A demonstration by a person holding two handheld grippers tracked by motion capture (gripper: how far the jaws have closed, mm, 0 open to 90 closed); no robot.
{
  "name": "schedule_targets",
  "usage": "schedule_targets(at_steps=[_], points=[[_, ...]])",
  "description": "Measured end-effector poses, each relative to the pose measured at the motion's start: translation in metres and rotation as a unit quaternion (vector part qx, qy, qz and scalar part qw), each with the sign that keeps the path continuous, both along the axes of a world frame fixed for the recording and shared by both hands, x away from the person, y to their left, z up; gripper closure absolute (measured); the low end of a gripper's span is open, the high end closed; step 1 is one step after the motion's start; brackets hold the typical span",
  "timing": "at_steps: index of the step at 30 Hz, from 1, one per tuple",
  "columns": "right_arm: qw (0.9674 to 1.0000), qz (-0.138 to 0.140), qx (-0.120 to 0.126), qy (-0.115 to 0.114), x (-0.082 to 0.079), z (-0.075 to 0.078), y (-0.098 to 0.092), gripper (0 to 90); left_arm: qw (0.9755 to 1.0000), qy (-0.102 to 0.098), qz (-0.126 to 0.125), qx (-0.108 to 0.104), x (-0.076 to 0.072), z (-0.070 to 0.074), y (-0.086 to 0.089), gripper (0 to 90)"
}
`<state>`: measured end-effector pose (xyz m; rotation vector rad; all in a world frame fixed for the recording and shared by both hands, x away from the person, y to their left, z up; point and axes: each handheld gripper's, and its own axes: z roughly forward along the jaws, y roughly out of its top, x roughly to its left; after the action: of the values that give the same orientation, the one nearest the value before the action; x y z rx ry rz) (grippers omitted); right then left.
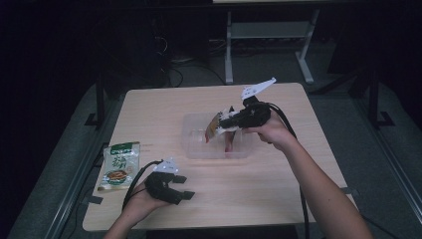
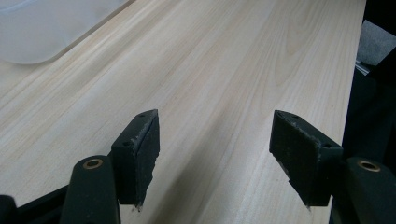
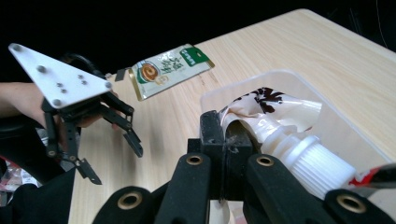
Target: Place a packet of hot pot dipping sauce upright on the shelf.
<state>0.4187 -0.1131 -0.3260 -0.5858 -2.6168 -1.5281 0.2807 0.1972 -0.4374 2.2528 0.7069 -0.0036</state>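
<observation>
My right gripper (image 1: 225,122) is shut on the top edge of a spouted pouch (image 1: 214,128) and holds it just above a clear plastic tray (image 1: 191,149) at mid-table. In the right gripper view the jaws (image 3: 225,128) pinch the pouch (image 3: 275,109) beside its white ribbed cap (image 3: 308,163), over the tray (image 3: 219,95). My left gripper (image 1: 185,186) rests open near the front edge, with bare wood between its fingers (image 2: 215,135). It also shows open in the right gripper view (image 3: 117,165).
A green-and-white food packet (image 1: 119,164) lies flat near the table's left edge, also seen in the right gripper view (image 3: 168,67). A corner of the tray (image 2: 42,28) lies ahead of the left gripper. Something reddish (image 1: 229,143) is in the tray under the pouch.
</observation>
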Motion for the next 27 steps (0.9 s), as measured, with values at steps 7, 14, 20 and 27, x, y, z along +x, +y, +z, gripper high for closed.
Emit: schedule_targets(at_steps=[7,14,20,27], points=[[0.9999,-0.008,-0.011,0.001,0.002,-0.003,-0.005,89.4,1.0000,0.000,0.003,0.000,0.000,0.000,0.001,33.1],[0.9997,-0.015,-0.020,-0.001,0.001,-0.002,-0.011,89.4,1.0000,0.002,0.002,0.002,0.000,0.001,0.001,33.1],[0.9994,-0.018,-0.029,-0.002,0.002,-0.005,-0.010,89.4,1.0000,0.002,0.003,0.001,0.000,0.001,0.002,33.1],[0.9995,-0.013,-0.027,-0.003,0.003,-0.007,-0.004,89.3,1.0000,0.006,0.000,-0.001,0.002,0.000,0.003,33.1]])
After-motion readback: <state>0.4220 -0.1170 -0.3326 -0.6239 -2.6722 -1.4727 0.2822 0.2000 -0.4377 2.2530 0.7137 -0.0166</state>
